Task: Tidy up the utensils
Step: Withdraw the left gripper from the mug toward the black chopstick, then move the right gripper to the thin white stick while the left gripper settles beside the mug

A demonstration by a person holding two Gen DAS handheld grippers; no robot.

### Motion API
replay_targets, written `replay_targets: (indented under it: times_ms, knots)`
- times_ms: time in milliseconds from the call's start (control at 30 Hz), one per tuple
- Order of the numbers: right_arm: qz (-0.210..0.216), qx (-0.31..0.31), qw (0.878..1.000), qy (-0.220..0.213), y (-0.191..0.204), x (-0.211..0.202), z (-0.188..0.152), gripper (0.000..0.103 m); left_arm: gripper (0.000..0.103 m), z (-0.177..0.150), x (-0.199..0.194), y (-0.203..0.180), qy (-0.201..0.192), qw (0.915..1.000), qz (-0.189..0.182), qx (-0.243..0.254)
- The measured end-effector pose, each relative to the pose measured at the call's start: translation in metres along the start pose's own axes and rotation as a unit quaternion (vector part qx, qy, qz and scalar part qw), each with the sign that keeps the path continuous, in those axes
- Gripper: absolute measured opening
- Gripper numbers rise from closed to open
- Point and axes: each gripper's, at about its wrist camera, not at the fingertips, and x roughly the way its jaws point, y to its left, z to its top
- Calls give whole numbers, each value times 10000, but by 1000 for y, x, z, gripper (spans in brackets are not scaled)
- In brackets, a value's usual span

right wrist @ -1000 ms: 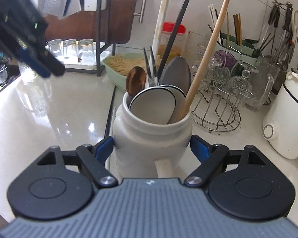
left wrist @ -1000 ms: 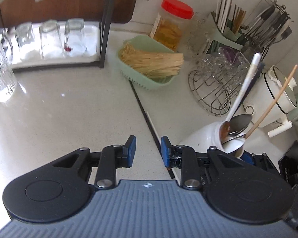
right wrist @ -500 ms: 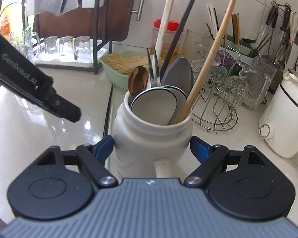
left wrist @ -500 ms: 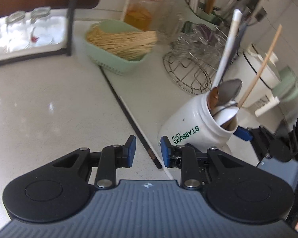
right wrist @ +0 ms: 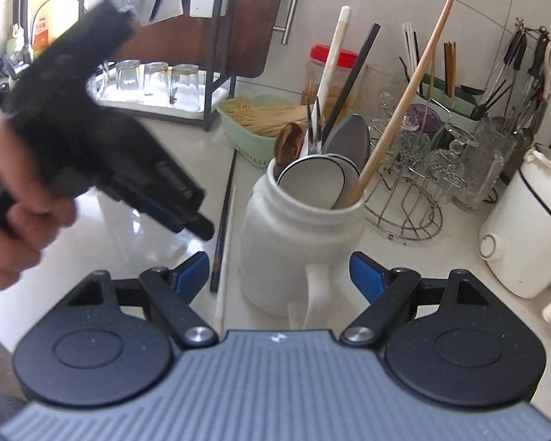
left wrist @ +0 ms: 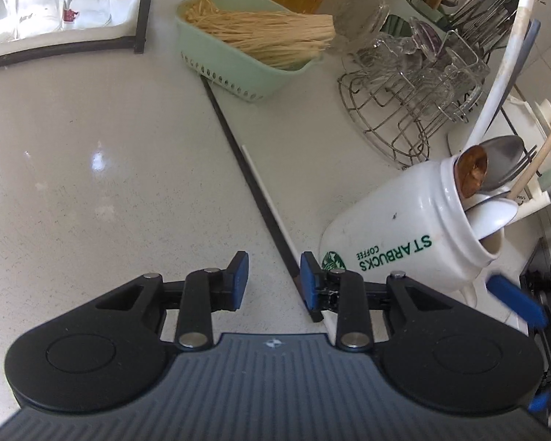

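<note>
Chopsticks, two of them, one black (left wrist: 251,180) and one white (left wrist: 270,205), lie side by side on my pale speckled counter (left wrist: 92,183), their near ends running in just by the right-hand finger of my left gripper (left wrist: 272,281). Its jaws stand narrow with nothing between them, having eased a little wider in the last half second. One white mug (right wrist: 297,242) stands upright ahead of my right gripper (right wrist: 277,273), packed with spoons, a fork and long handles. That gripper's jaws gape wide, pads clear of the mug's sides; a second ago they flanked it closely, and they have just closed slightly as I backed off. My left gripper has meanwhile dropped toward the counter, the chopsticks now nearer its fingers than before, and it fills more of the right camera's view, a hand (right wrist: 7,198) gripping its handle.

Beyond the tools: one green basket (left wrist: 238,62) of dry noodles, one wire rack (left wrist: 411,99) of glassware, one red-lidded jar (right wrist: 328,70), three upturned glasses (right wrist: 154,81) on a tray, one white cooker (right wrist: 525,228) to the right. Tiled wall behind.
</note>
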Motion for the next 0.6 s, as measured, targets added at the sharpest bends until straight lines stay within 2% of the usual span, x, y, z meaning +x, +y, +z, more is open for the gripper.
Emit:
replay_targets:
  times_ms: [100, 167, 233, 333, 433, 500, 600]
  knots:
    - [22, 239, 9996, 155, 0, -12, -9, 69, 35, 0, 0, -1, -5, 10000, -27, 30]
    - [181, 433, 9982, 374, 0, -12, -16, 60, 35, 0, -2, -2, -8, 9999, -95, 92]
    - [393, 417, 9964, 627, 3, -4, -22, 44, 35, 0, -5, -4, -5, 9997, -118, 210]
    - [597, 302, 9939, 879, 10, 13, -27, 31, 43, -1, -10, -10, -50, 9987, -198, 466]
    - [691, 234, 9923, 1003, 15, 28, -27, 29, 51, -2, -14, -16, -117, 9959, -424, 786]
    - [709, 175, 9910, 1125, 17, 35, -28, 23, 57, -2, -17, -20, -197, 9932, -575, 994]
    - [726, 148, 9899, 1212, 19, 40, -27, 19, 62, -2, -18, -25, -231, 9883, -576, 1394]
